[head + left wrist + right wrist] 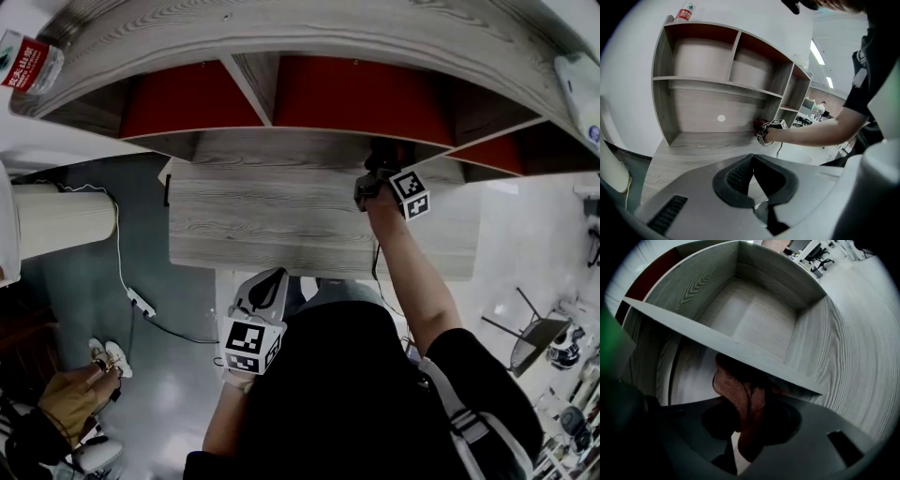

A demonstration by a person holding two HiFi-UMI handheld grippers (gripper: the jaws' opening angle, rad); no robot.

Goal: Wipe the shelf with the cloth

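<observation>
The wood-grain shelf unit (pixel 281 220) has red back panels in its upper compartments. My right gripper (pixel 370 178) reaches to the back right of the wide lower shelf (pixel 708 136) and is shut on a dark red cloth (pixel 740 390). The cloth bunches between its jaws, just under a shelf board's edge (pixel 740 350), close to the shelf surface. In the left gripper view the cloth (pixel 758 124) shows as a red patch ahead of the right gripper (pixel 766 131). My left gripper (pixel 269 281) hangs low in front of the shelf, near my body, its jaws shut (pixel 751 159) on nothing.
A bottle with a red label (pixel 28 64) stands on top of the unit at the left. A power strip with its cable (pixel 141 302) lies on the floor. A pale cylinder (pixel 56 220) is at the left, a crouching person (pixel 66 403) at lower left, a chair (pixel 534 328) at the right.
</observation>
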